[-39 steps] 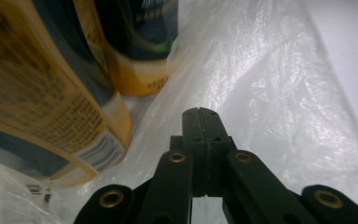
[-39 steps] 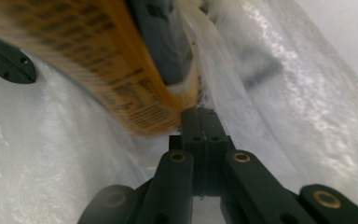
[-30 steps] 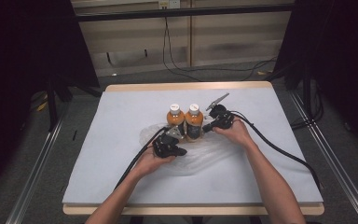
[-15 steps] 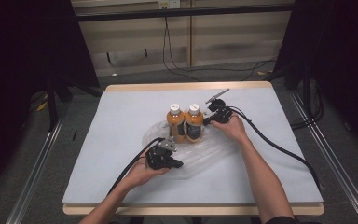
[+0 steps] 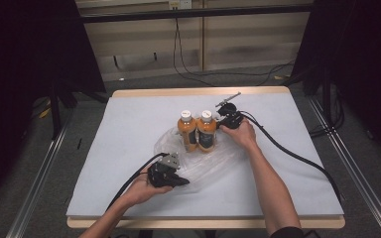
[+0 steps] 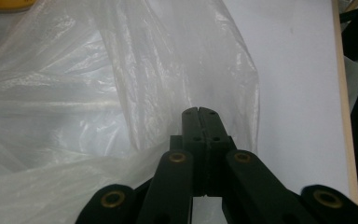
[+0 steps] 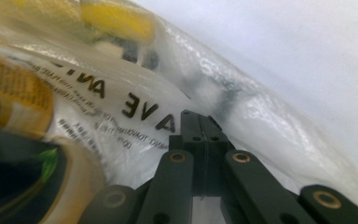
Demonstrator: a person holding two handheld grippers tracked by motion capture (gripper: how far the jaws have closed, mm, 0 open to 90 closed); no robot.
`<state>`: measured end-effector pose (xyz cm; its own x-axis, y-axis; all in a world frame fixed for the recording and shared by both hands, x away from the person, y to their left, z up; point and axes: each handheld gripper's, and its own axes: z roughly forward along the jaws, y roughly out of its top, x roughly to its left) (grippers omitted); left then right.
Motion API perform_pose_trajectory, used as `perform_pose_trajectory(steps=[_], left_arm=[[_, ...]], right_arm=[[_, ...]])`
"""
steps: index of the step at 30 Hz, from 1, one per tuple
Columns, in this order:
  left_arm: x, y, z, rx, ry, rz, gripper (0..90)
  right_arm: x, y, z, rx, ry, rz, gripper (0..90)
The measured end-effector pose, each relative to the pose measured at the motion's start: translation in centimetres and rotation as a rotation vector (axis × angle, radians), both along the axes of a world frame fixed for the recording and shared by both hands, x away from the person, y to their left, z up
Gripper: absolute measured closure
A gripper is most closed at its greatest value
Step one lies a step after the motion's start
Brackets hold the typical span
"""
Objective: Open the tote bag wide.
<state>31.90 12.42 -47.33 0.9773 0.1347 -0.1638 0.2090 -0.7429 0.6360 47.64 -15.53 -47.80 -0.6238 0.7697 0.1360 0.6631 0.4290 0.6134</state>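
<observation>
Both tongs are pinched shut on the clear plastic bag (image 5: 198,158). The left tongs (image 6: 199,114) show their black jaws pressed flat together on a fold of the film near the bag's near edge, and the right tongs (image 7: 199,122) are likewise closed tight, gripping the printed film right beside the bottles.

That bag lies crumpled on the middle of the desk (image 5: 129,129), spreading from the bottles toward the person's side. Two orange bottles (image 5: 198,131) with white caps and dark labels stand upright, touching side by side, at the bag's far end; the film wraps around their lower parts, so they appear to stand within the bag's mouth, though how far in I cannot tell. In the right gripper view the film with black lettering lies over a bottle's yellow and dark label.

In the high view the left hand (image 5: 149,186) lies low near the front edge of the desk, with its tongs pointing to the right toward the bag's near end. The right hand (image 5: 240,135) reaches farther forward, arm stretched diagonally across the desk, and sits just right of the bottles with its tongs pointing left at them. Black cables trail from each hand off the desk.
</observation>
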Motion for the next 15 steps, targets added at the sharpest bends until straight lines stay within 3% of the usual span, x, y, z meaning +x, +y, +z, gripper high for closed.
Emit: perform_pose_trajectory(steps=[1, 6, 10, 12, 15], left_arm=[[-0.1, 0.0, -0.2, -0.033, 0.011, -0.009, 90.0], [-0.6, -0.2, -0.1, -0.025, -0.005, -0.026, 90.0], [-0.8, -0.1, 0.1, 0.011, -0.005, -0.044, 90.0], [-1.2, -0.2, 0.0, -0.018, 0.001, -0.057, 90.0], [-1.0, 0.0, -0.1, -0.029, 0.018, -0.043, 90.0]], right_arm=[[0.1, 0.0, 0.0, 0.000, -0.009, -0.002, 90.0], [0.5, 0.3, 0.0, -0.014, -0.020, -0.045, 90.0], [0.7, 0.5, 0.0, -0.028, -0.022, -0.064, 90.0], [0.8, 0.4, 0.0, -0.027, -0.022, -0.070, 90.0], [0.8, 0.4, 0.0, -0.027, -0.023, -0.071, 90.0]])
